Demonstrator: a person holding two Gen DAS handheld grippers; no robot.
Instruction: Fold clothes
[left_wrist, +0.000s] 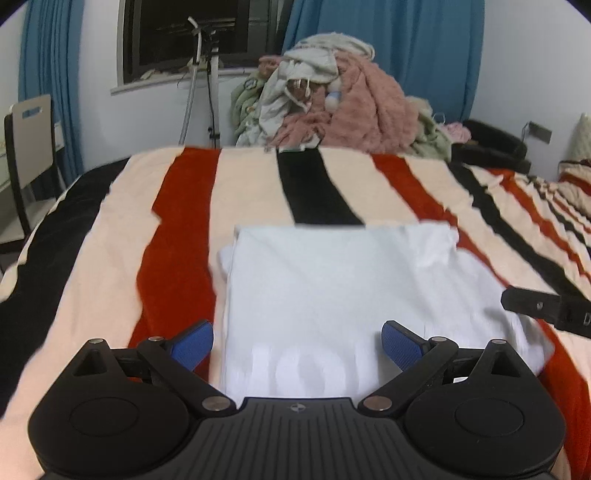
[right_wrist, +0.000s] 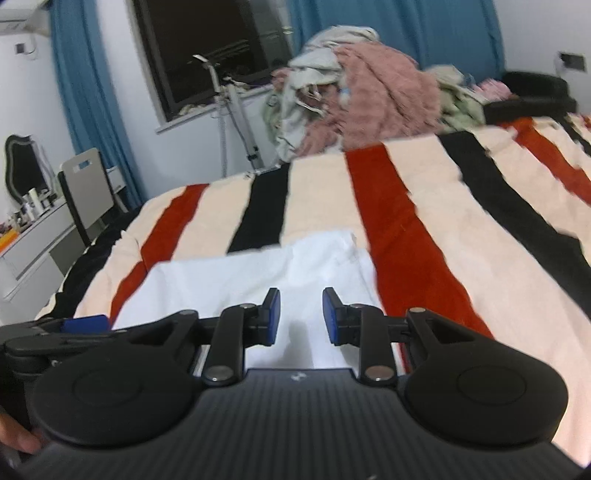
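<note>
- Squarely in the middle of the bed lay the white garment (left_wrist: 332, 295), folded into a rough rectangle on the striped blanket (left_wrist: 177, 229), with a rumpled corner at its far right.
- Above its near edge hovered the left gripper (left_wrist: 297, 345), its blue pads (left_wrist: 195, 341) spread wide and gripping nothing.
- Over the garment's right part, the right gripper (right_wrist: 301, 315) was parted more narrowly, also empty.
- Beyond the bed's far edge rose a pile of clothes (left_wrist: 332, 103), pink and pale green.
- Behind it hung blue curtains (left_wrist: 424, 48) beside a dark window (left_wrist: 184, 33).
- A chair (left_wrist: 31, 147) stood at the left.
</note>
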